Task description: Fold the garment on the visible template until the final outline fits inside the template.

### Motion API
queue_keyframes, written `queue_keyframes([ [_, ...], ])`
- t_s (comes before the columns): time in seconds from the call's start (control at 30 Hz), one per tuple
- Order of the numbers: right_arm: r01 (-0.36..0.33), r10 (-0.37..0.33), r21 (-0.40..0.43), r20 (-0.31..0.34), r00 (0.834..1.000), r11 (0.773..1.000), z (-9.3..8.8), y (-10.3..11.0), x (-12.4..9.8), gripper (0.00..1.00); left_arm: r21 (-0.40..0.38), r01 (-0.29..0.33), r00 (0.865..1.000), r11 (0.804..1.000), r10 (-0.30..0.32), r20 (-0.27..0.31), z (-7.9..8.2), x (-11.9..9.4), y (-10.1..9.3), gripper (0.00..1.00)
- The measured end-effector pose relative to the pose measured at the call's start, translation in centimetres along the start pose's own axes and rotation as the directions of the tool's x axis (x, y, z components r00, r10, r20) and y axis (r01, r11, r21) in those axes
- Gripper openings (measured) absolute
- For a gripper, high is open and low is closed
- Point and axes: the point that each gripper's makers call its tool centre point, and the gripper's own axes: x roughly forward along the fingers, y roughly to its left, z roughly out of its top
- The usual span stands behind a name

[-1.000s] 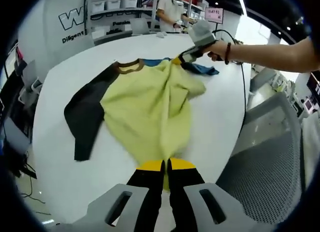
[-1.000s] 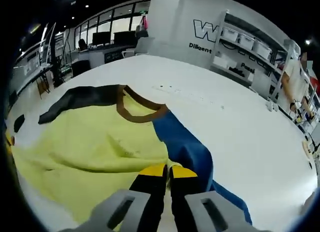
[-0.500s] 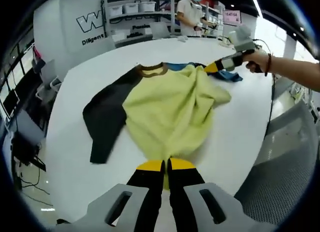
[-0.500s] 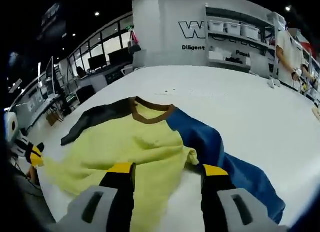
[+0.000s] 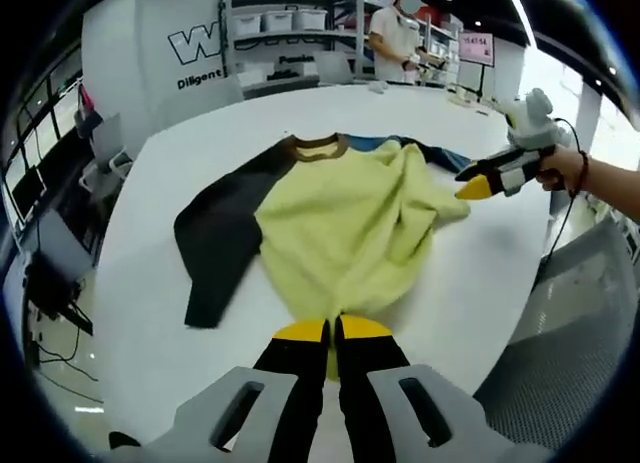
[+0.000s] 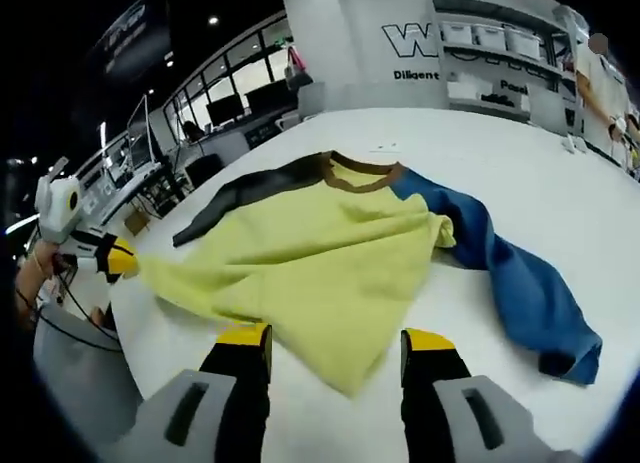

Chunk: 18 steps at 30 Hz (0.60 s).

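Holding: left gripper [image 5: 334,328] jaws together, clamped on the yellow hem of the shirt [image 5: 345,223] at 6 o'clock in the left gripper view.
Right gripper: [image 6: 335,339] jaws apart, nothing between them, hovering just off the shirt's [image 6: 320,253] lower yellow corner; also seen at 3 o'clock in the left gripper view [image 5: 475,186], off the cloth, in a hand [image 5: 566,169].
Shirt: on the white table [image 5: 150,283], yellow body partly bunched, one corner folded over toward the collar.
Collar: brown [image 5: 319,143], at 12 o'clock of the shirt in the left gripper view.
Sleeves: black sleeve [image 5: 215,238] spread flat at 9 o'clock; blue sleeve [image 6: 520,273] at 3 o'clock in the right gripper view, lying past the yellow body.
Left gripper, other view: at 9 o'clock in the right gripper view [image 6: 128,261], on the stretched yellow hem at the table edge.
Template: cannot tell any outline on the table.
Background: shelves [image 5: 290,23] with bins, a person [image 5: 395,38] standing at them.
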Motion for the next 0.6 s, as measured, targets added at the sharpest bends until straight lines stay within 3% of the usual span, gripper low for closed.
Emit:
queue_keyframes([
  [0.1,-0.016,0.016,-0.008,-0.072,0.997,1.0,-1.9,0.5,-0.1,0.42,-0.001,0.0,1.0,1.0,0.0,-0.001,0.0,0.0,0.0,0.03],
  [0.23,-0.02,0.015,-0.045,-0.11,0.994,0.999,-3.3,0.6,0.1,0.3,0.003,0.002,1.0,1.0,-0.002,0.001,0.1,0.0,0.0,0.03],
  [0.3,-0.012,0.003,-0.089,-0.104,0.995,0.996,-3.4,0.5,0.2,0.21,0.002,0.0,1.0,1.0,0.0,-0.001,0.0,0.0,0.1,0.03],
  [0.4,-0.016,0.008,-0.095,-0.092,0.996,0.995,-3.5,0.4,0.4,0.14,-0.001,0.0,1.0,1.0,0.0,-0.005,-0.1,0.0,0.1,0.03],
  [0.5,-0.016,0.005,-0.12,-0.092,0.996,0.993,-3.6,0.2,0.2,0.0,-0.001,-0.001,1.0,1.0,0.001,-0.005,-0.1,0.0,0.2,0.03],
  [0.6,-0.036,0.027,-0.127,-0.071,0.997,0.991,-3.1,0.6,-0.5,0.0,0.002,0.001,1.0,1.0,-0.001,0.001,0.0,-0.1,0.1,0.03],
])
